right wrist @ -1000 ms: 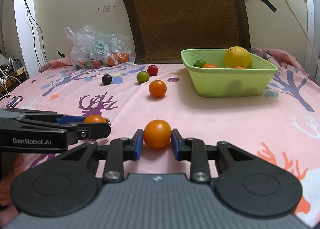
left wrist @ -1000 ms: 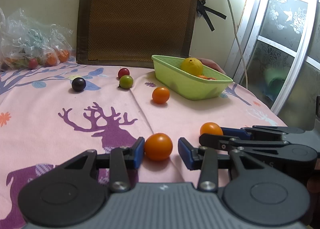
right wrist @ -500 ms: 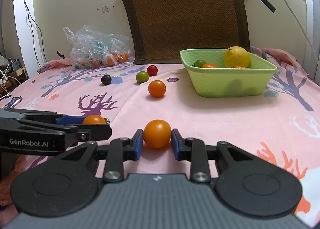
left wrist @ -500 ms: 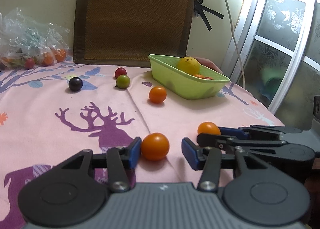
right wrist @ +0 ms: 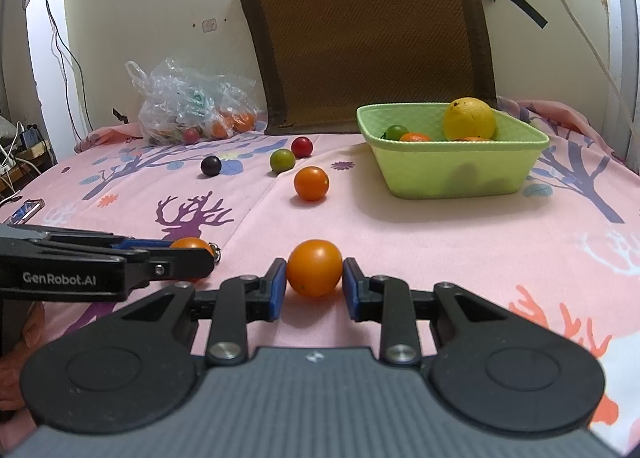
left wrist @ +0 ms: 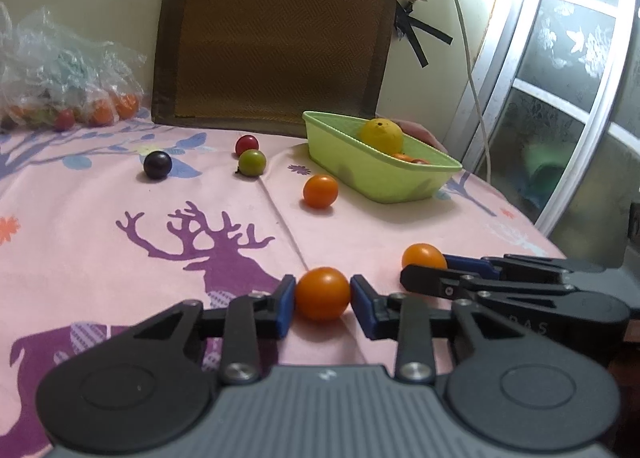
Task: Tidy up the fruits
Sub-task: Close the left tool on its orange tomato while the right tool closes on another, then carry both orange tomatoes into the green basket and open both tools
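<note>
My left gripper (left wrist: 322, 298) is shut on a small orange fruit (left wrist: 322, 293), with both blue pads touching its sides, low over the pink cloth. My right gripper (right wrist: 315, 283) is shut on a second orange fruit (right wrist: 315, 273). Each gripper shows side-on in the other's view: the right gripper (left wrist: 426, 272) at the right, the left gripper (right wrist: 200, 256) at the left. The green basket (right wrist: 452, 178) stands beyond, holding a yellow lemon (right wrist: 469, 119) and a few small fruits. In the left wrist view the basket (left wrist: 380, 178) is at centre right.
Loose on the cloth lie an orange fruit (right wrist: 311, 183), a green one (right wrist: 282, 160), a red one (right wrist: 301, 147) and a dark purple one (right wrist: 211, 165). A plastic bag of fruit (right wrist: 192, 110) sits at the back left. A brown cushion (right wrist: 368, 38) leans on the wall.
My left gripper's fingers have closed in from an open stance onto the orange fruit between them. The right gripper has stayed shut on its fruit.
</note>
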